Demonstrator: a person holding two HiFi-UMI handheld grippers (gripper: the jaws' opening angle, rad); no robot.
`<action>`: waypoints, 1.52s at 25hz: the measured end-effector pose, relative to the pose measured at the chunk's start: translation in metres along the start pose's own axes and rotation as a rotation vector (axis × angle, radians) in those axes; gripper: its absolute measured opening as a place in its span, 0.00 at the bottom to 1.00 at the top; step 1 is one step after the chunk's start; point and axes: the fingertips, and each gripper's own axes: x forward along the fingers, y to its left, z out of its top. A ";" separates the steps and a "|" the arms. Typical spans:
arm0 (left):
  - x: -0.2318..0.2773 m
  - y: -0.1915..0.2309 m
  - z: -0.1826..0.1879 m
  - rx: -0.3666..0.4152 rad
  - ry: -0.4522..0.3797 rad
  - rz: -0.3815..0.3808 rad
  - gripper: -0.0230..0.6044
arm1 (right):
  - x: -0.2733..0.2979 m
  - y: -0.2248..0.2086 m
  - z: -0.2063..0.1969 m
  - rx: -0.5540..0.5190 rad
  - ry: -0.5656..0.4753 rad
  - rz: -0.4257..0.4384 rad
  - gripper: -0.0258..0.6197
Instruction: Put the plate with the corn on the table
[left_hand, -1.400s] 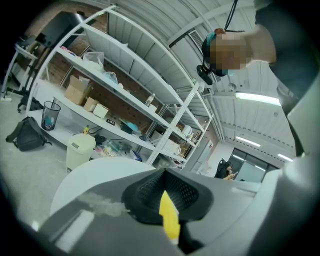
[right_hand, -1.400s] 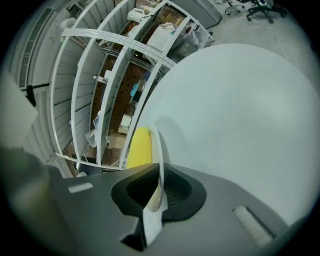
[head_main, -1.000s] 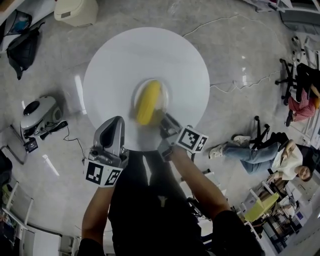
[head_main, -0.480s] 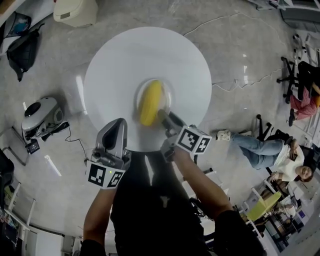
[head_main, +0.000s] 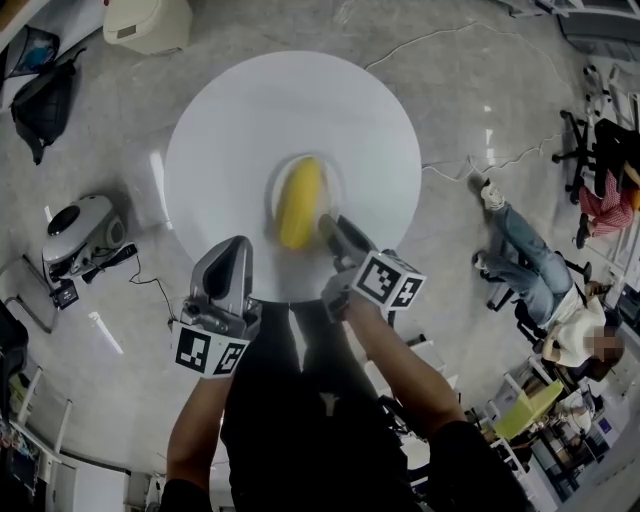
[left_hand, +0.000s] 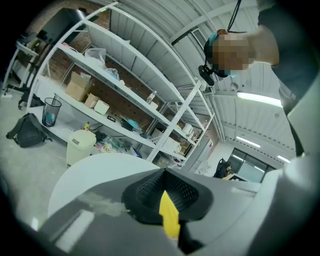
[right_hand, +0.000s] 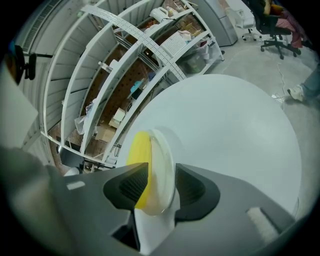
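A round white table (head_main: 290, 100) carries a pale plate (head_main: 335, 185) with a yellow corn cob (head_main: 298, 203) lying on it, near the table's middle. My right gripper (head_main: 328, 225) reaches the plate's near right edge. In the right gripper view the plate's rim (right_hand: 162, 165) and the end of the corn (right_hand: 139, 150) stand between the jaws of the right gripper (right_hand: 156, 182), which are opening wide. My left gripper (head_main: 232, 250) hovers over the table's front edge, left of the plate, shut with nothing held; its black pads (left_hand: 150, 192) meet.
On the floor around the table are a white bin (head_main: 150, 20), a black bag (head_main: 45, 95), a grey machine (head_main: 78, 228), a cable (head_main: 470, 165) and office chairs (head_main: 600, 150). A person (head_main: 530, 280) sits on the floor at right. Shelving (left_hand: 125, 70) stands beyond.
The plate with the corn has stayed at the same spot on the table. My right gripper has shifted slightly right. The person on the floor has moved their legs. The left gripper has not moved.
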 end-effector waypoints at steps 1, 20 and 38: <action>0.000 0.000 0.000 0.000 0.000 0.000 0.04 | 0.000 0.000 0.000 0.001 0.000 -0.001 0.30; -0.002 -0.016 0.004 0.032 -0.009 -0.023 0.04 | -0.019 -0.006 0.005 -0.087 -0.045 -0.081 0.05; -0.010 -0.059 0.051 0.098 -0.099 -0.021 0.04 | -0.041 0.039 0.013 -0.218 -0.042 -0.008 0.05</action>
